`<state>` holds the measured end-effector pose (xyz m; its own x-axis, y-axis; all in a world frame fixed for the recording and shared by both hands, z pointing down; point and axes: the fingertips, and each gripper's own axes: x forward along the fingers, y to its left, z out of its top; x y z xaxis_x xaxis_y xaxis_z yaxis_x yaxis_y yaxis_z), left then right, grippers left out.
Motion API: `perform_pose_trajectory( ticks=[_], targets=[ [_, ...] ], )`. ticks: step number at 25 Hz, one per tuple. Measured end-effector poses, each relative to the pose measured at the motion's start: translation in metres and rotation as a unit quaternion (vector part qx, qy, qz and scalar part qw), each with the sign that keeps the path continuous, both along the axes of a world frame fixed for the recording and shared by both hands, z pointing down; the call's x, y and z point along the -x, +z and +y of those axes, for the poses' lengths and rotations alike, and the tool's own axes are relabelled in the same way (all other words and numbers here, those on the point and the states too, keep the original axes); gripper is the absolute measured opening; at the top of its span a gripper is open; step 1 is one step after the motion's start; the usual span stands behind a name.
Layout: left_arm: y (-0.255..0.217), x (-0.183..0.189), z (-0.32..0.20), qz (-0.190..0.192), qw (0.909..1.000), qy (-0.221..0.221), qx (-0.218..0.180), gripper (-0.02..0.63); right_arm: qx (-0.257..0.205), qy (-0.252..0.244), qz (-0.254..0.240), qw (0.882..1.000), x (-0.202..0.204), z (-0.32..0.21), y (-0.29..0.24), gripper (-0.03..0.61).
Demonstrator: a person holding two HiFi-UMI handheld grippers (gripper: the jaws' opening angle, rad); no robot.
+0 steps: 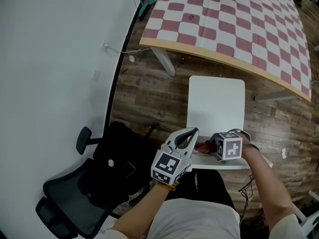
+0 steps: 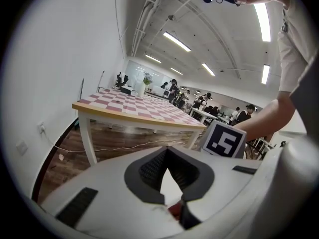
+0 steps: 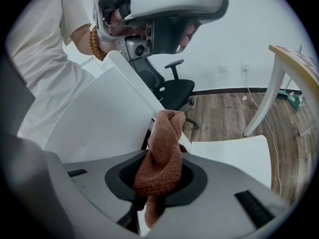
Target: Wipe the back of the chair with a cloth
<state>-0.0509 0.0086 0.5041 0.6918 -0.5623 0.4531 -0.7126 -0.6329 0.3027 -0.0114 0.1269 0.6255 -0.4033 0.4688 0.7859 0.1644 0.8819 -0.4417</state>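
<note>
The white chair shows its seat (image 1: 217, 103) from above, and its back's top edge (image 1: 222, 162) lies just under both grippers. In the right gripper view the back (image 3: 99, 108) is a white panel at the left. A rust-coloured cloth (image 3: 162, 153) is bunched in my right gripper (image 3: 159, 178), which is shut on it at the back's top edge. From the head view the cloth (image 1: 203, 146) peeks out between the two grippers. My left gripper (image 1: 185, 137) hovers over the left end of the back, fingertips together and holding nothing I can see; its own view (image 2: 168, 171) faces the table.
A table with a red-and-white checked top (image 1: 234, 19) stands beyond the chair on the wood floor. Its leg (image 3: 271, 98) is to the right. A black office chair (image 1: 94, 178) sits at the left by the white wall (image 1: 55, 59). A cable trails along the floor.
</note>
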Motion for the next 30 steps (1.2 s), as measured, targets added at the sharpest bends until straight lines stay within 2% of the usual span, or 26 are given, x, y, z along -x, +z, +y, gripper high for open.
perform_pose_trajectory(
  ticks=[14, 23, 30],
  targets=[
    [0.042, 0.005, -0.004, -0.013, 0.9995, -0.005, 0.030, 0.012, -0.003, -0.005, 0.028, 1.000, -0.011, 0.000, 0.049, 0.101],
    [0.056, 0.007, -0.010, -0.022, 0.9992, -0.011, 0.031, 0.012, -0.002, -0.002, 0.044, 0.999, -0.020, 0.000, 0.072, 0.101],
    [0.048, 0.007, -0.015, -0.020, 0.9994, -0.013, 0.025, 0.012, 0.006, 0.000, 0.043, 0.999, -0.022, 0.003, 0.067, 0.101]
  ],
)
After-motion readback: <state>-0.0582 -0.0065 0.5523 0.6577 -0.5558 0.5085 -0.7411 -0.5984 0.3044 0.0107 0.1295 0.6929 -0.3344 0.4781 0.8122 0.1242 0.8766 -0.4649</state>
